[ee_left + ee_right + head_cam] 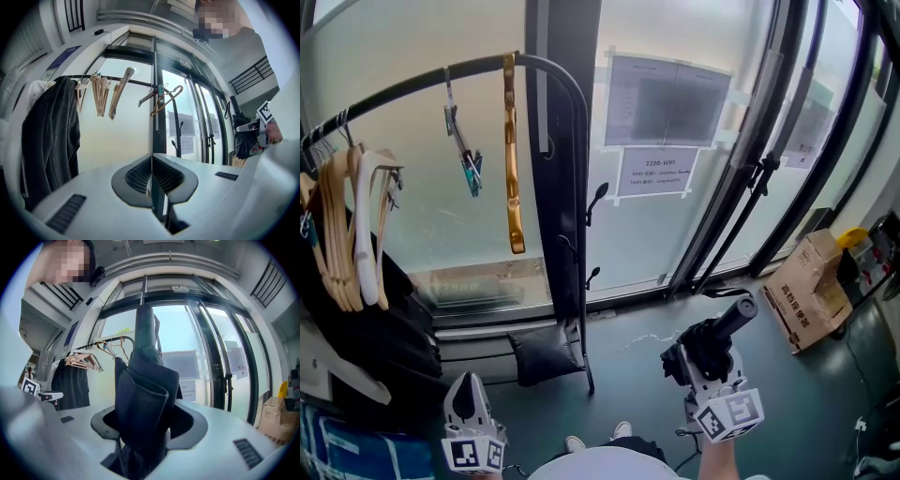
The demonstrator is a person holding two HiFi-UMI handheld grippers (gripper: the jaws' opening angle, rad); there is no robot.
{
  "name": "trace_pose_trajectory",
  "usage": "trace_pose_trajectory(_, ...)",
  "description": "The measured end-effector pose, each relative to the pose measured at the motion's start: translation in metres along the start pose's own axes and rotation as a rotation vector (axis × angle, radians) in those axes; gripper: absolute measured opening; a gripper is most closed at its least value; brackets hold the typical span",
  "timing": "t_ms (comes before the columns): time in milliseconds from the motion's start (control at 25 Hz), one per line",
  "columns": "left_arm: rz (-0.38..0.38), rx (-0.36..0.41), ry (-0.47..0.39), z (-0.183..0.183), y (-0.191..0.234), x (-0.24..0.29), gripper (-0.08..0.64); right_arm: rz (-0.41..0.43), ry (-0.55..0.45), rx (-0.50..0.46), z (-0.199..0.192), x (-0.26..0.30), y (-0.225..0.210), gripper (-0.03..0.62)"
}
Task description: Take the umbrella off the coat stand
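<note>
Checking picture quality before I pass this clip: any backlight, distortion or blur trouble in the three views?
Head view: even daylight, sharp, rail bowed by the lens. Left gripper view: heavy fisheye, dark corners, coat underexposed against bright glass. Right gripper view: backlit umbrella nearly a silhouette, fills the centre.

The folded dark umbrella (146,401) sits upright, clamped between the right gripper's (703,361) jaws, fabric bunched, stubby end pointing away. It's off the black coat stand (574,169), which rises ahead of the left gripper (470,382).
</note>
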State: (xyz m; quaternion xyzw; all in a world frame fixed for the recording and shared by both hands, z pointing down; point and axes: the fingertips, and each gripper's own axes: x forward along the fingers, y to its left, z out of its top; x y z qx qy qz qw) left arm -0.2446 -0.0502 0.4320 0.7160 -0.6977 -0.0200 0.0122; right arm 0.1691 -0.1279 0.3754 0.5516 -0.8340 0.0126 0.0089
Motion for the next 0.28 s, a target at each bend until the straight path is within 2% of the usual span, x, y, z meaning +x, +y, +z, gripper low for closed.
trace_pose_trajectory(280,0.0,0.003,0.002,-0.0021,0.0012,-0.0068,0.026,0.02,-0.016,0.042,0.002,-0.0036,0.0059,0.242)
